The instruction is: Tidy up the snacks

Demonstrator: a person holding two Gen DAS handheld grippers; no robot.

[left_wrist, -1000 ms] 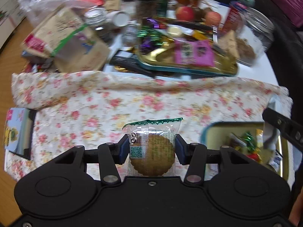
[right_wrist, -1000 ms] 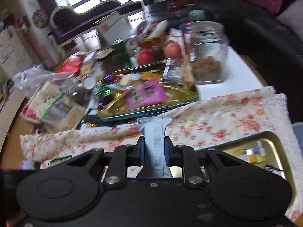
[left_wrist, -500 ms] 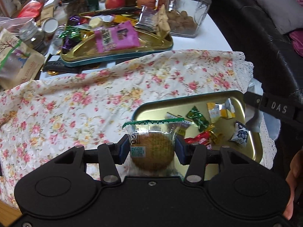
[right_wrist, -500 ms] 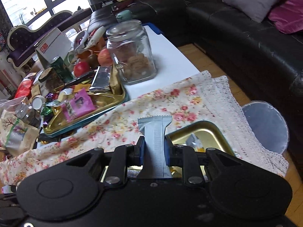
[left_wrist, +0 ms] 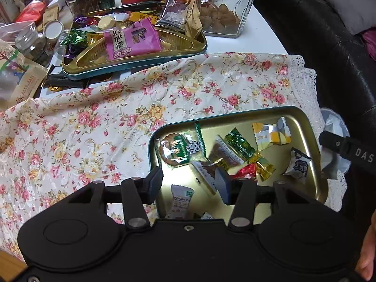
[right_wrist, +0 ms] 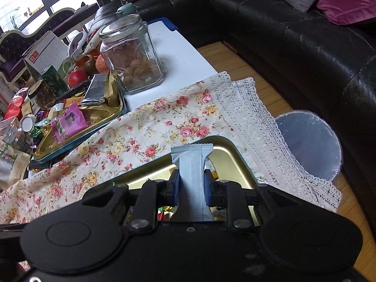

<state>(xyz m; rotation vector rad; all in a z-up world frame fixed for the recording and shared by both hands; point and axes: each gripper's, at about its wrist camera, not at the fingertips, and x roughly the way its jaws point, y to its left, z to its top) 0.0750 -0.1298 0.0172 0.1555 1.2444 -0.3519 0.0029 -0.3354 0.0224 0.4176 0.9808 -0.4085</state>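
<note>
Biscuit packet (left_wrist: 179, 149) now in gold tray (left_wrist: 305, 119) on floral cloth (left_wrist: 117, 117)

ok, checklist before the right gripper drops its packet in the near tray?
1. Right gripper shut on the grey packet: ok, the packet is pinched upright between the pads.
2. Right gripper over the gold tray: ok, the tray's rim and floor show just past the fingers.
3. Left gripper open with nothing between its jaws: ok.
4. Cookie packet lying inside the tray, apart from the left gripper: ok.
5. Bare tray floor left for one more packet: ok, along the far side.
6. Exact spot under the grey packet: cannot tell, the gripper body hides it.
</note>
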